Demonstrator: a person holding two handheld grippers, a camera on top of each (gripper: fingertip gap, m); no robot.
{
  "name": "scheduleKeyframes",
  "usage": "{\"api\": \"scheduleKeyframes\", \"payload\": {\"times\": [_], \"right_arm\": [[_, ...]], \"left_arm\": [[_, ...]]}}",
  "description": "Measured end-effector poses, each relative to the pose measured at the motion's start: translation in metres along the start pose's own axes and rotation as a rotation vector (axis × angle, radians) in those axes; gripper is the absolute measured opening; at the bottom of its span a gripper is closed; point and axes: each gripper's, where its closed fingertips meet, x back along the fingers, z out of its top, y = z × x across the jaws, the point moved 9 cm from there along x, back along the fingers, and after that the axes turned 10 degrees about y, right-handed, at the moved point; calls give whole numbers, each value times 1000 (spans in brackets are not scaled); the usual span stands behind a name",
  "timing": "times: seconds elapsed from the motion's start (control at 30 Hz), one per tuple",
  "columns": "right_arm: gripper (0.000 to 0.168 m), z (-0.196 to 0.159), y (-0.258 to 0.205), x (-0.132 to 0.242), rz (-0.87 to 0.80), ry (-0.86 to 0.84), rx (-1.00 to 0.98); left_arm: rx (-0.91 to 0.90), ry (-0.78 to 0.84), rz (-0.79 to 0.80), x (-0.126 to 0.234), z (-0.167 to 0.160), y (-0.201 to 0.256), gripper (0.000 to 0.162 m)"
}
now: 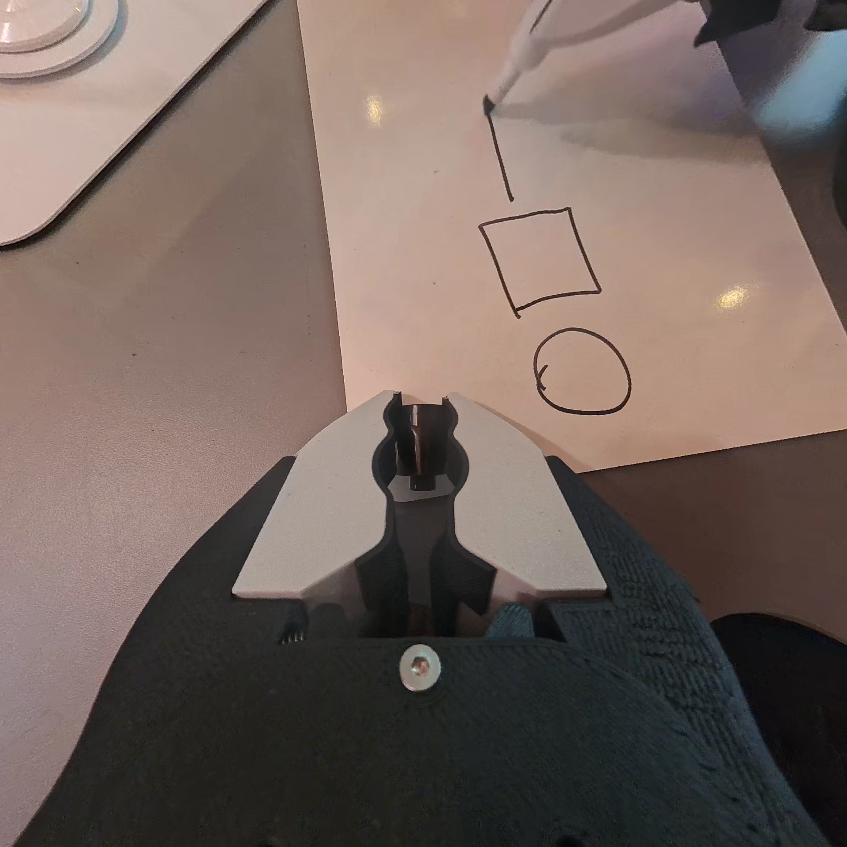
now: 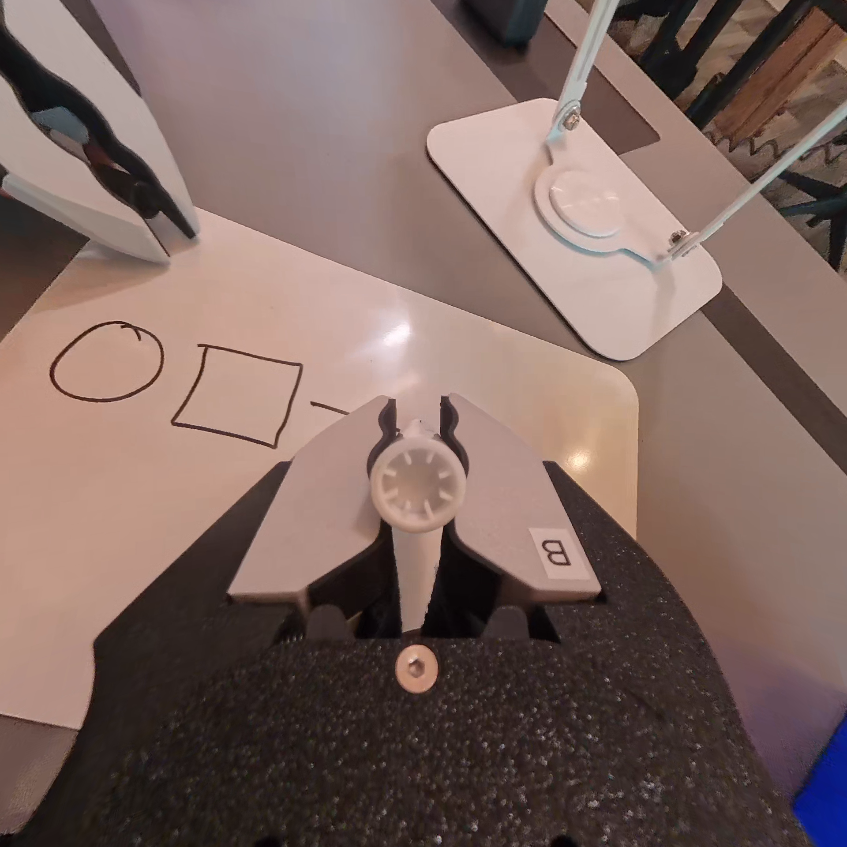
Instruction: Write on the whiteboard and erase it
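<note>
A white whiteboard (image 1: 412, 229) lies flat on the grey table; it also shows in the right wrist view (image 2: 275, 284). On it are a drawn circle (image 1: 582, 371), a square (image 1: 541, 259) and a straight line (image 1: 499, 156). My right gripper (image 2: 415, 403) is shut on a white marker (image 2: 412, 490) whose back end faces the camera. In the left wrist view the marker's black tip (image 1: 489, 103) touches the far end of the line. My left gripper (image 1: 421, 398) is shut on the black marker cap (image 1: 419, 440) at the board's near edge.
A white stand base (image 2: 596, 293) with a round disc and thin white arms sits on the table beside the board; it also shows in the left wrist view (image 1: 91, 114). A blue object (image 2: 825, 788) is at the lower right. The table edge runs along the right. The tips of one gripper are about 15 cm away from the tips of the other.
</note>
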Motion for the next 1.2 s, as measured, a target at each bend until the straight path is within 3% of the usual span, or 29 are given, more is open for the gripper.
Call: {"api": "scheduleKeyframes", "payload": {"times": [0.37, 0.73, 1.2], "right_arm": [[19, 6, -8, -9, 31, 4, 16], [19, 0, -15, 13, 12, -29, -6], [19, 0, 36, -18, -28, -20, -31]], "left_arm": [[-1, 1, -3, 1, 1, 1, 17], [-4, 1, -3, 0, 0, 0, 17], [-4, 4, -4, 0, 0, 0, 17]]}}
